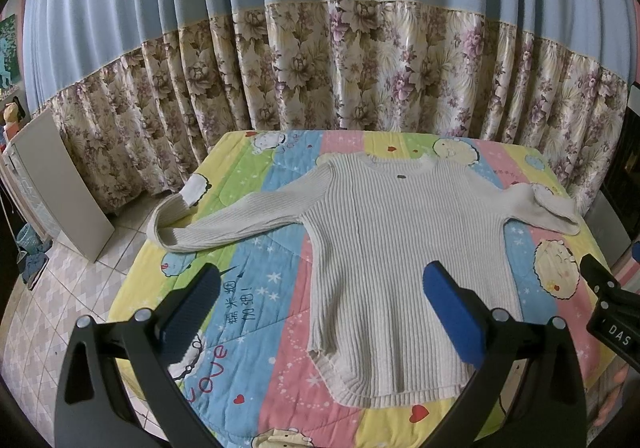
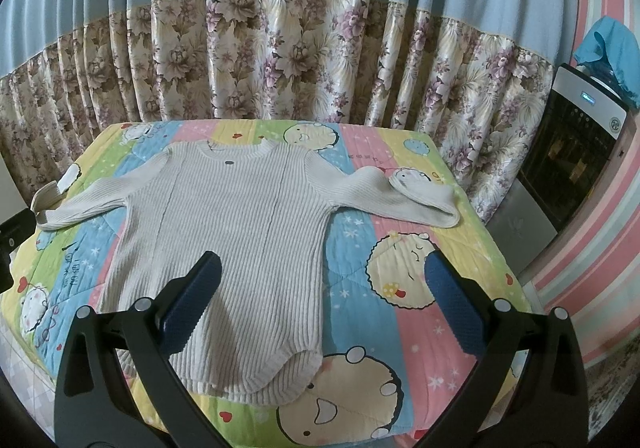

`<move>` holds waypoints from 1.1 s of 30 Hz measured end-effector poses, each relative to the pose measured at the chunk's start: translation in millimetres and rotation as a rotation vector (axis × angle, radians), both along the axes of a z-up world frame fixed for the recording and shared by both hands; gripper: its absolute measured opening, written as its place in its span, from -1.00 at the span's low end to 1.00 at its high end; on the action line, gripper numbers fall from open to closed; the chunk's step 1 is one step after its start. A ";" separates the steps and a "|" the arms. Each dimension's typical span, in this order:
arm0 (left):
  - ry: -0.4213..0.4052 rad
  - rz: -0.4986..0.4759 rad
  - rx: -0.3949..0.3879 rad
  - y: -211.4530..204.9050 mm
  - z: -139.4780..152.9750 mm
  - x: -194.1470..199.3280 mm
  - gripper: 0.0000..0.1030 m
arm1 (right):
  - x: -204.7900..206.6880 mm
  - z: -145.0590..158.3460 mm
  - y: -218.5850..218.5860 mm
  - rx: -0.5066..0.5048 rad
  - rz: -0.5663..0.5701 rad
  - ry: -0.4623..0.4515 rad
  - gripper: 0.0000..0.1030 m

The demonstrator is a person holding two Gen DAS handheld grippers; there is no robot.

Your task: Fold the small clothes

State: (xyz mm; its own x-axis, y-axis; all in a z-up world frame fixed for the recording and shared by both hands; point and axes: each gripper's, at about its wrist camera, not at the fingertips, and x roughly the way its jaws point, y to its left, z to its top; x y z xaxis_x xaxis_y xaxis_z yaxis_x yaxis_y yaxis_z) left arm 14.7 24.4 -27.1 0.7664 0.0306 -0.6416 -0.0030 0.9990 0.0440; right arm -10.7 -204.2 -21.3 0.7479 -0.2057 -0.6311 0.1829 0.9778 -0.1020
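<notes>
**Desk:** Curtains (image 1: 320, 48), blue above and floral below, hang behind a bed (image 1: 256, 328) under a cartoon-print quilt. What does the left wrist view show?

**Photographer:** A cream rib-knit sweater (image 1: 384, 256) lies flat and face up, neck toward 12 o'clock, hem toward 6. One sleeve (image 1: 224, 224) runs out to 9 o'clock, its cuff hanging over the bed's edge; the other sleeve is doubled back at 3 o'clock. The left gripper (image 1: 320, 312) hovers above the hem, jaws spread wide, holding nothing.

**Desk:** And the right wrist view?

**Photographer:** Same sweater (image 2: 240, 232), now left of centre. The right gripper (image 2: 324, 312) hangs over its lower body, also spread and empty. The hem's 5 o'clock corner is curled.

**Desk:** How should the fold begin?

**Photographer:** Likely by pinching each sleeve near its cuff and laying it across the chest, taking only one layer of the stretchy knit, then bringing hem to neck.
</notes>
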 end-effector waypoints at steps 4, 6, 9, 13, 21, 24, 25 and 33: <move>0.006 -0.013 -0.001 2.6 -5.5 -0.1 0.97 | 4.8 -8.7 -3.7 0.003 -0.001 0.012 0.94; 0.012 -0.013 0.012 -1.6 -10.3 4.6 0.97 | 10.2 -16.4 -10.2 0.001 -0.004 0.019 0.94; 0.016 -0.020 0.023 -12.6 -18.4 16.0 0.97 | 20.5 -22.6 -18.9 0.008 0.001 0.025 0.94; 0.048 -0.044 0.032 -23.3 -27.8 36.5 0.97 | 39.1 -32.1 -32.7 0.012 0.031 0.025 0.94; 0.064 -0.084 0.031 -54.0 -51.9 102.5 0.97 | 79.5 -50.6 -61.9 -0.076 0.079 -0.016 0.94; 0.051 -0.088 0.027 -63.5 -57.2 126.0 0.97 | 100.5 -58.7 -76.8 -0.118 0.100 -0.010 0.94; 0.046 -0.093 0.023 -66.9 -57.7 135.2 0.97 | 107.7 -62.9 -82.9 -0.132 0.105 -0.006 0.94; 0.066 -0.107 0.112 -102.7 -73.8 195.3 0.97 | 165.3 -98.2 -131.9 -0.198 0.121 0.046 0.94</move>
State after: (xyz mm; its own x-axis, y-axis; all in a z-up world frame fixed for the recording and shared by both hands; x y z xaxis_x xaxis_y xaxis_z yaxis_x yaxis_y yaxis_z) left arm 210.0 -78.3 -100.9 0.7258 0.0256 -0.6875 0.1094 0.9823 0.1521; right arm 154.6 -336.1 -119.4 0.7463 -0.2392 -0.6212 0.0562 0.9525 -0.2992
